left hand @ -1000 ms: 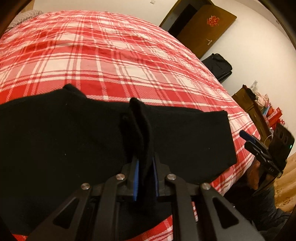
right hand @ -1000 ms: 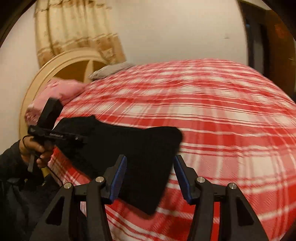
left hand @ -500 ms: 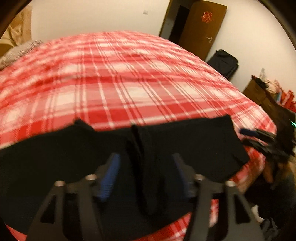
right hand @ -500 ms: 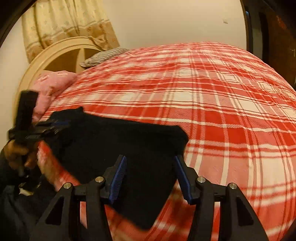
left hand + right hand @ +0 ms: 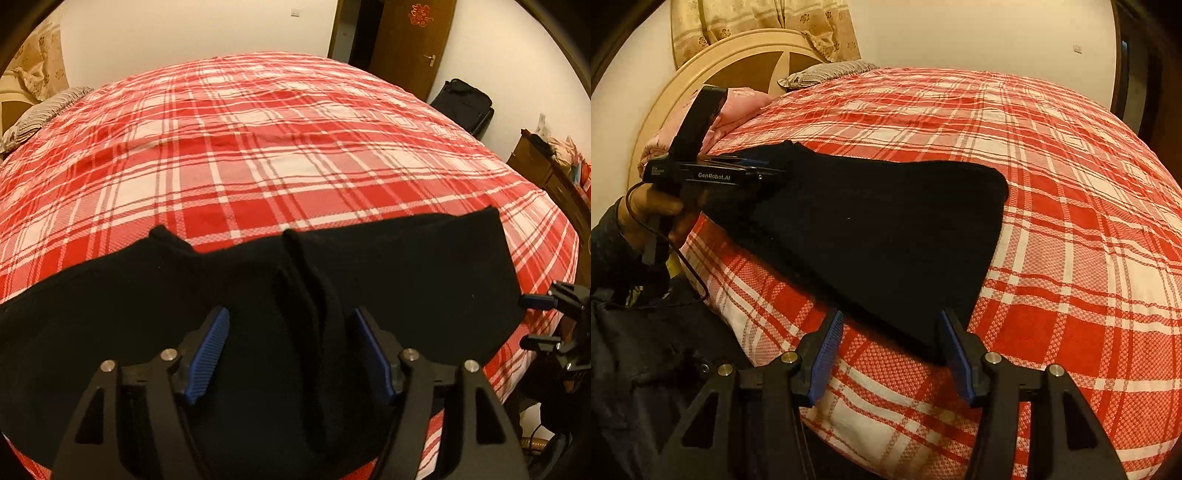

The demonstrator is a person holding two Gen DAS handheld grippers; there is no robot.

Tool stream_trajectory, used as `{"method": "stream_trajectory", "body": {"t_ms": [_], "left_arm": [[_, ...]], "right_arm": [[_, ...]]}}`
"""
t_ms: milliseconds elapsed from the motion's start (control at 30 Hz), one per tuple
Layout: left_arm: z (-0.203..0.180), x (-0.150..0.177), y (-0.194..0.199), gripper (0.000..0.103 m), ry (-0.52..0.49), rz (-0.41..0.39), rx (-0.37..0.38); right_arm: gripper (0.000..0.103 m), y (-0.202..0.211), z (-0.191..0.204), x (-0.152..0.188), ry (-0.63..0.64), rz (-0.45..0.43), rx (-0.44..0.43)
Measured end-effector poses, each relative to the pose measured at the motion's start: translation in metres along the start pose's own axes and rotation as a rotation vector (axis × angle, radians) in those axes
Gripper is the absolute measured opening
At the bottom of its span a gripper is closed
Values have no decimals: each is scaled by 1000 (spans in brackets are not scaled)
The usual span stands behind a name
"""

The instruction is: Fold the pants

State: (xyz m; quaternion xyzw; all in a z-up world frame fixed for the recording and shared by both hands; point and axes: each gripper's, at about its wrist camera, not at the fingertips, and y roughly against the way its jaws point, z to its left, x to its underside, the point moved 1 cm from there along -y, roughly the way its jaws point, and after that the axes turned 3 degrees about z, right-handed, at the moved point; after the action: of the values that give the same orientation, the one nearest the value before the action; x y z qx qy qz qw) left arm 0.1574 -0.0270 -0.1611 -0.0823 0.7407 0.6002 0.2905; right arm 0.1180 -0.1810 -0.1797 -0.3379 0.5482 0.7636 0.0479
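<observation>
Left wrist: left tongs (image 5: 290,354) just opened wide, pants (image 5: 406,288) ridge loose between; right tongs (image 5: 892,349) half-open, empty, beside pants hem — grab corner cleanly w/o bedsheet (image 5: 1052,206).

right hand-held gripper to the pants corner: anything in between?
Nothing visible. The right hand-held gripper is open, its pads straddling the near corner of the black pants, with only plaid bedspread around it. The left hand-held gripper is off at the far end.

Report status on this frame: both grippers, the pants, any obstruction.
Left gripper open, jaws just been opening, raised ridge of black pants between pads, unpinched. Right gripper open at pants' near corner. Pants folded on plaid bed. Nothing in the way.
</observation>
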Motion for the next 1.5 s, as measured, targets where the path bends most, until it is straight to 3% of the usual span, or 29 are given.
{"method": "stream_trajectory", "body": {"t_ms": [200, 400, 600, 667, 833, 867, 933, 1000, 1100, 1267, 1500], "left_arm": [[1, 6, 4, 73, -1, 3, 11], [8, 9, 13, 73, 21, -15, 28], [51, 10, 39, 74, 128, -80, -3], [70, 14, 46, 80, 168, -96, -32], [114, 32, 54, 81, 255, -89, -88], [118, 35, 54, 81, 263, -86, -95], [129, 42, 56, 81, 289, -82, -107], [140, 48, 57, 81, 316, -81, -108], [151, 54, 62, 81, 328, -86, -128], [180, 64, 78, 81, 349, -121, -219], [231, 79, 91, 81, 422, -149, -340]], "right_arm": [[55, 12, 16, -21, 43, -40, -8], [55, -3, 60, -57, 163, -80, 9], [50, -32, 115, -77, 288, -75, -42], [49, -42, 133, -78, 328, -61, -52], [47, -69, 157, -86, 368, -39, -55], [45, -75, 160, -87, 380, -35, -38], [24, -89, 161, -86, 388, -11, 6], [20, -92, 159, -86, 368, -2, -9], [3, -83, 154, -88, 334, -4, -50], [3, -64, 160, -87, 351, -26, -73], [3, -91, 159, -75, 348, 32, -73]]}}
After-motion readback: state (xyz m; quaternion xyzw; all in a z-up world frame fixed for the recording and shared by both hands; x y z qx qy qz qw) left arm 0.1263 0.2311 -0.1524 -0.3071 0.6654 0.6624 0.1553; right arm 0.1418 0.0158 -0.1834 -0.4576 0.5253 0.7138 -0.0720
